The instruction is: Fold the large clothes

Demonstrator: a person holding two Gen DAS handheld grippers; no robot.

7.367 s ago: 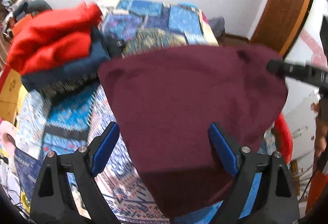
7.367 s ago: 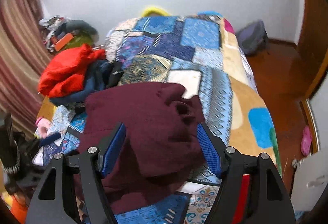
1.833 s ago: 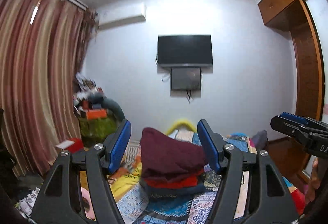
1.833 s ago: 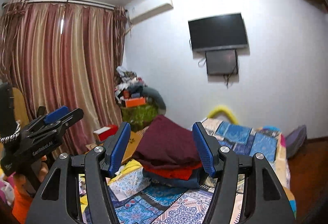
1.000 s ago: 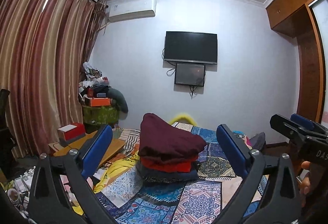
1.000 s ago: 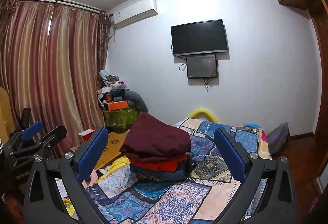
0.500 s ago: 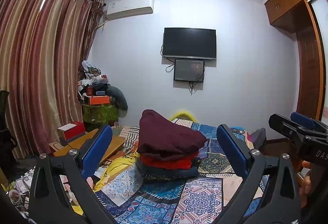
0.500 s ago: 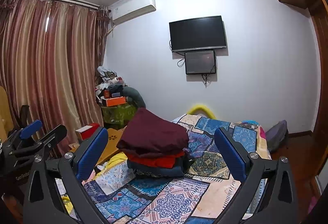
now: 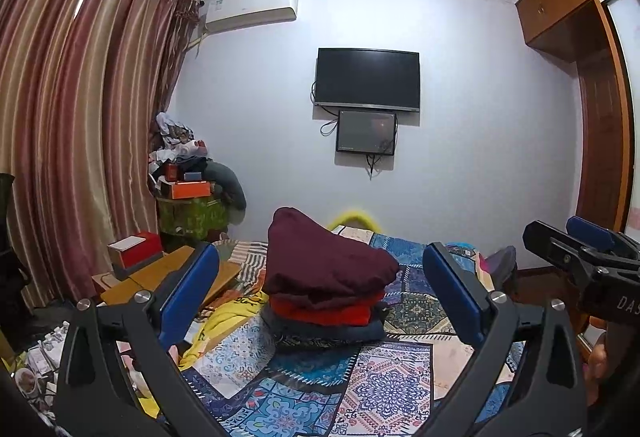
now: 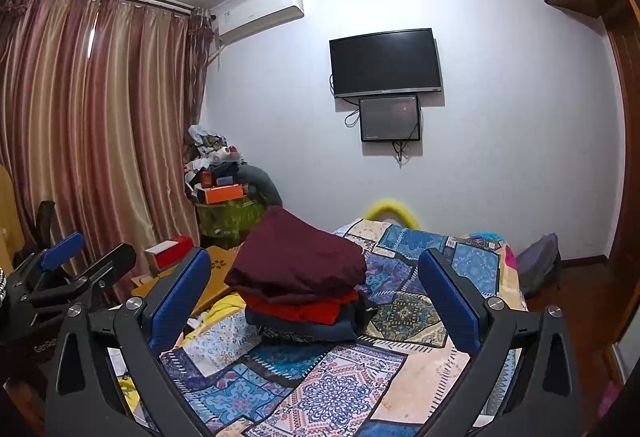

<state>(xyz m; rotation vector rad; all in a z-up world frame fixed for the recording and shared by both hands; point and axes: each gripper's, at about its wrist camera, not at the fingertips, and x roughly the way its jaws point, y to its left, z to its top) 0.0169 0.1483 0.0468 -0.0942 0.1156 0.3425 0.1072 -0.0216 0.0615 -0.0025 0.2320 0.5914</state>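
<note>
A folded maroon garment (image 9: 324, 261) (image 10: 300, 257) tops a stack of folded clothes, over a red one (image 9: 320, 311) (image 10: 300, 311) and a dark blue one (image 9: 328, 331) (image 10: 300, 327), on the patterned bedspread (image 9: 372, 389) (image 10: 328, 389). My left gripper (image 9: 320, 297) stands open and empty, well back from the stack. My right gripper (image 10: 314, 293) is open and empty too, also held back from the bed. In the left wrist view the right gripper (image 9: 580, 253) shows at the right edge; in the right wrist view the left gripper (image 10: 68, 269) shows at the left edge.
A low wooden table (image 9: 160, 277) with a red box (image 9: 136, 255) stands left of the bed. A cluttered green bin (image 10: 228, 215) sits in the corner by the curtains (image 9: 72, 141). A TV (image 9: 366, 81) hangs on the far wall. A wooden wardrobe (image 9: 600, 141) is at right.
Both grippers opened wider about a second ago and drew back from the stack. In the last half second the views barely shifted. The maroon garment went from held to lying on the stack.
</note>
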